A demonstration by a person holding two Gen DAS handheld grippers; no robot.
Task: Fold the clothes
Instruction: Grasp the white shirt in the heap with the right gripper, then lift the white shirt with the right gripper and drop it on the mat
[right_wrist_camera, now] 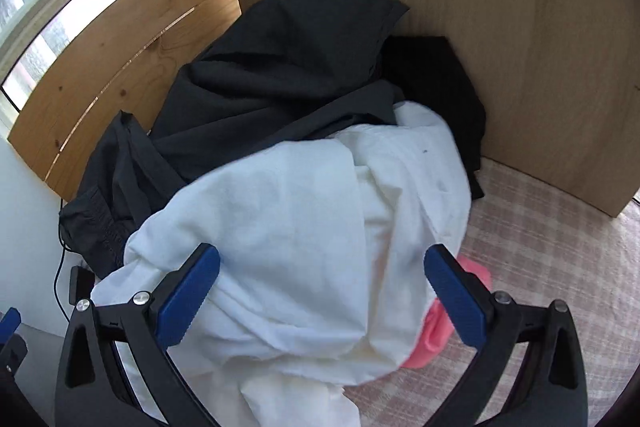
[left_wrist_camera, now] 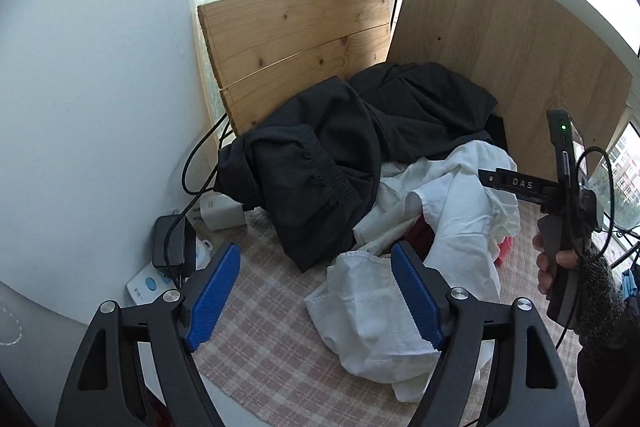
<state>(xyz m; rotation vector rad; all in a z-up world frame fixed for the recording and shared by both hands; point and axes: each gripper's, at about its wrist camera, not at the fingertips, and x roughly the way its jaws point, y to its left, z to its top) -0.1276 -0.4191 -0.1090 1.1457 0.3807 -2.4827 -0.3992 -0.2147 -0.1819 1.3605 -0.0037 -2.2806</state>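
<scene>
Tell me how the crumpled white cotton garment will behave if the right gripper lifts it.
The crumpled white cotton garment looks floppy; it will likely drape and unfurl. It overlaps the black garment and pink item, so it may drag them.

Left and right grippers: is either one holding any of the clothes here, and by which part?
Nothing is held. The left gripper and right gripper both have open jaws above the white garment, not closed on it.

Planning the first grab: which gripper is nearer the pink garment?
Right. The right gripper hangs open just above the pink garment; the left gripper is open farther off, over white cloth.
</scene>
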